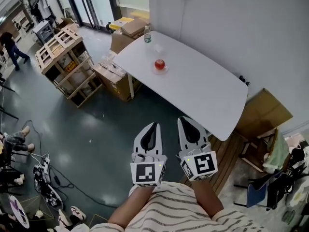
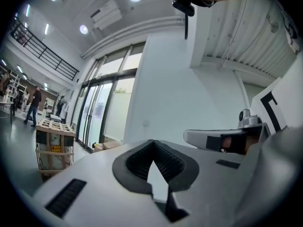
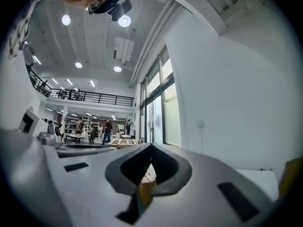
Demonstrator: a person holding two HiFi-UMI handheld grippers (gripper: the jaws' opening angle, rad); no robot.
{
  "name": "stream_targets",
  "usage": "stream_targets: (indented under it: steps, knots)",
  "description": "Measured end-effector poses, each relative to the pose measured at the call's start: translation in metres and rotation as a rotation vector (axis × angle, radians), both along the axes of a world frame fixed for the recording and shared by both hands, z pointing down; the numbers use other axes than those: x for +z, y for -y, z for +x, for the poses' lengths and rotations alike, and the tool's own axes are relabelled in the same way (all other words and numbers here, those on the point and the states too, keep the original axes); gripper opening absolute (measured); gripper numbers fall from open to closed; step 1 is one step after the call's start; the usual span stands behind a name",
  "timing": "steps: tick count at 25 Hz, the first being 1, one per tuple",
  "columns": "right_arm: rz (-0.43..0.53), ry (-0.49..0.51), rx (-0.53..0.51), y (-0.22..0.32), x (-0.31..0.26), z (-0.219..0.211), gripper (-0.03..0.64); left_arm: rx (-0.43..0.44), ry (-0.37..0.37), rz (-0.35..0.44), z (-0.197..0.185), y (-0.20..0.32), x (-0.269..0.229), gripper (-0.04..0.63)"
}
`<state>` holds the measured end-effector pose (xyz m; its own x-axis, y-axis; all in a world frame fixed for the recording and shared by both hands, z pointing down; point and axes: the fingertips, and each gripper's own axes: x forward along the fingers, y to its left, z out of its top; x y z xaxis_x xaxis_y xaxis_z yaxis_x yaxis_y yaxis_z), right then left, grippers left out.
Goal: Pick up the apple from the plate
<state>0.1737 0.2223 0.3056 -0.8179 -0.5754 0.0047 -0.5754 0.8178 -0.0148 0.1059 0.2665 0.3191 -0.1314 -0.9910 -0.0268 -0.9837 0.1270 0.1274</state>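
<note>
Since the apple [image 1: 160, 64] sits on its plate [image 1: 166, 70] toward the desk's [image 1: 203, 91] far end, well apart from you, you hold left gripper [image 1: 153, 126] and right gripper [image 1: 184, 120] side by side, fingers [image 2: 94, 188] pressed together and empty: nothing is within reach yet

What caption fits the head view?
Left gripper and right gripper, jaws shut, short of a table bearing an apple on a plate.

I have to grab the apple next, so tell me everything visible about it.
The apple is round and red with a pale glint on top, apparently whole. It sits on a small clear-looking plate toward the far end of the white table, short of a bottle. Only the plate touches it.
</note>
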Motion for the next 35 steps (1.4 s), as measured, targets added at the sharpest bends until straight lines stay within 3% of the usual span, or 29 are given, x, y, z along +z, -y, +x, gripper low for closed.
stream_targets:
  steps: [14,24,35]
  knots:
    - [-0.005,-0.059,0.119,0.117,-0.003,-0.129,0.012,0.097,-0.045,0.01,-0.129,0.118,0.001,0.005]
    - [-0.032,-0.038,0.116,0.17,0.012,-0.166,0.012,0.13,-0.032,-0.017,-0.162,0.171,0.02,0.005]
    - [-0.046,0.016,0.15,0.27,0.017,-0.18,0.012,0.147,0.01,-0.013,-0.179,0.271,0.018,0.005]
